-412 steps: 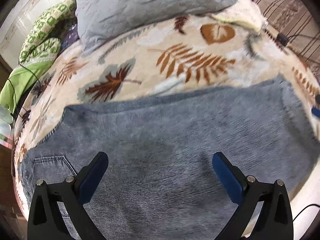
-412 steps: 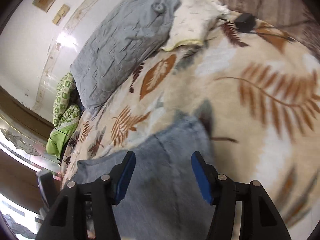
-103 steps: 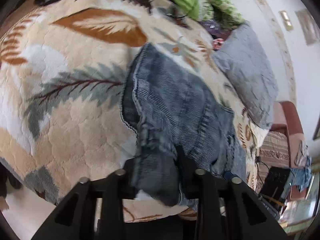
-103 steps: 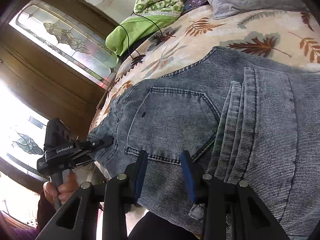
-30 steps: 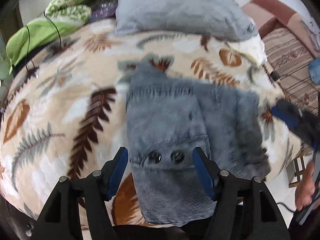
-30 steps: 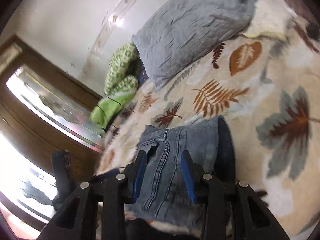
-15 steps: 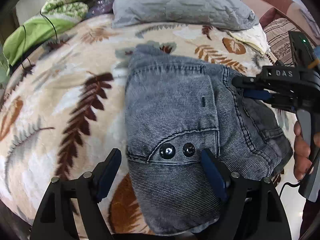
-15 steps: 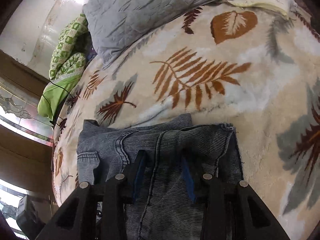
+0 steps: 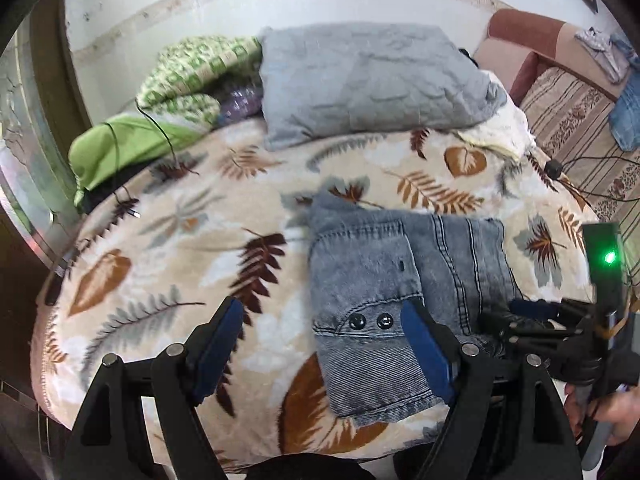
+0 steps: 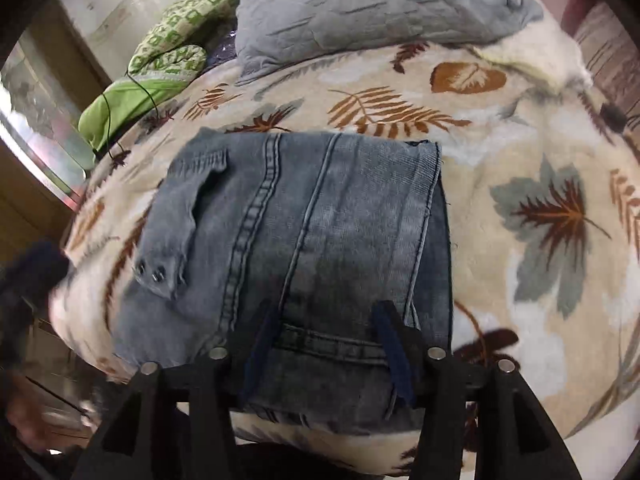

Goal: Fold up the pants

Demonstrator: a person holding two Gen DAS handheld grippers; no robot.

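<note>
The blue-grey jeans (image 9: 380, 264) lie folded into a compact rectangle on the leaf-print blanket (image 9: 180, 240), two snaps showing on the top flap. My left gripper (image 9: 322, 344) hovers open and wide over their left edge, nothing between its pads. In its view, the right gripper (image 9: 520, 314) is at the jeans' right side, held by a hand (image 9: 612, 420). In the right wrist view, the jeans (image 10: 320, 208) fill the middle. My right gripper (image 10: 326, 352) is low over their near edge, jaws opening, denim beneath them but not pinched. The left gripper (image 10: 32, 272) is a dark blur at the left.
A grey pillow (image 9: 372, 84) and a green patterned quilt (image 9: 192, 72) lie at the head of the bed, with a lime cloth (image 9: 120, 148) and a black cable (image 9: 160, 136). A striped sofa (image 9: 580, 128) stands to the right. The bed's near edge is just under both grippers.
The left gripper has drawn back and up from the jeans, staying wide. The right gripper has dropped over the jeans' near edge and its jaws have spread off the denim.
</note>
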